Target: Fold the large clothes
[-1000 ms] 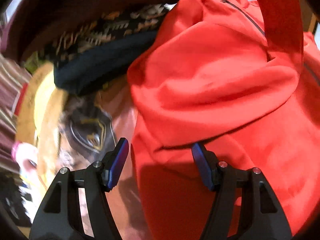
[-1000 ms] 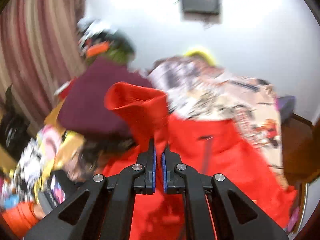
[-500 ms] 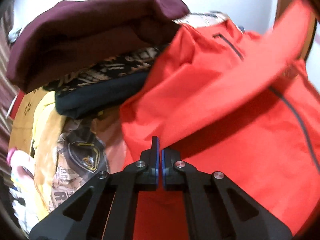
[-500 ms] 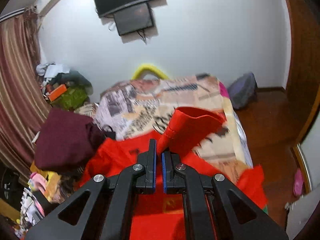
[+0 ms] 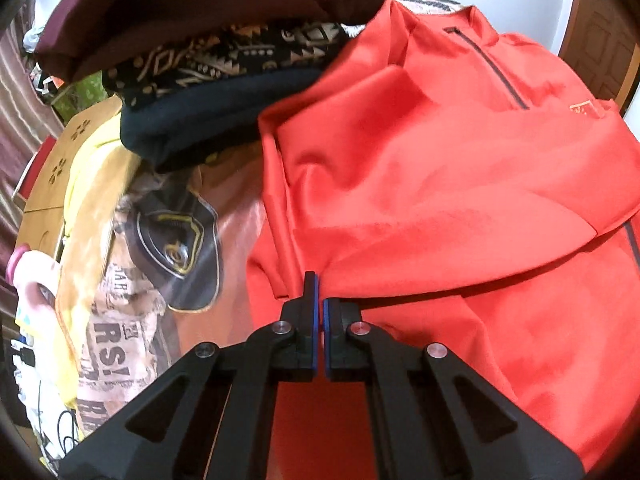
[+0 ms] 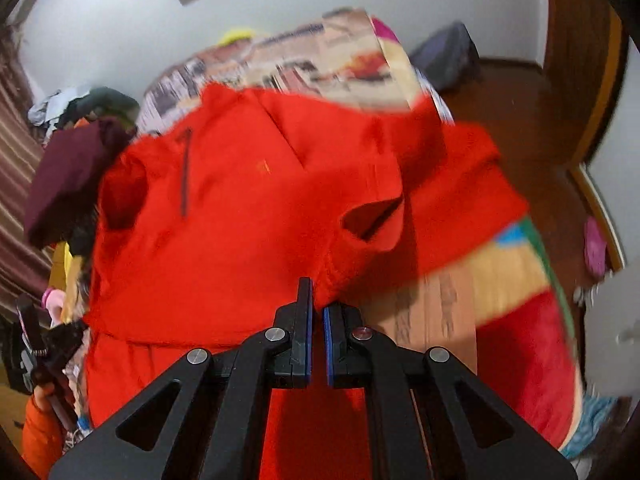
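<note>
A: What do the tools look like?

B: The left gripper [image 5: 319, 300] and right gripper [image 6: 318, 304] are black, with blue pads and silver screws behind them.

A: Clothing?

B: An orange sleeve [image 6: 40, 436], far left of the right gripper.

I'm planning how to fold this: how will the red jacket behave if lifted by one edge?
Likely floppy: the red jacket lies in soft creases and its sleeve droops open. Its sheen hints at slippery fabric, so folds may slide. Probably light for its size, since it looks thin.
</note>
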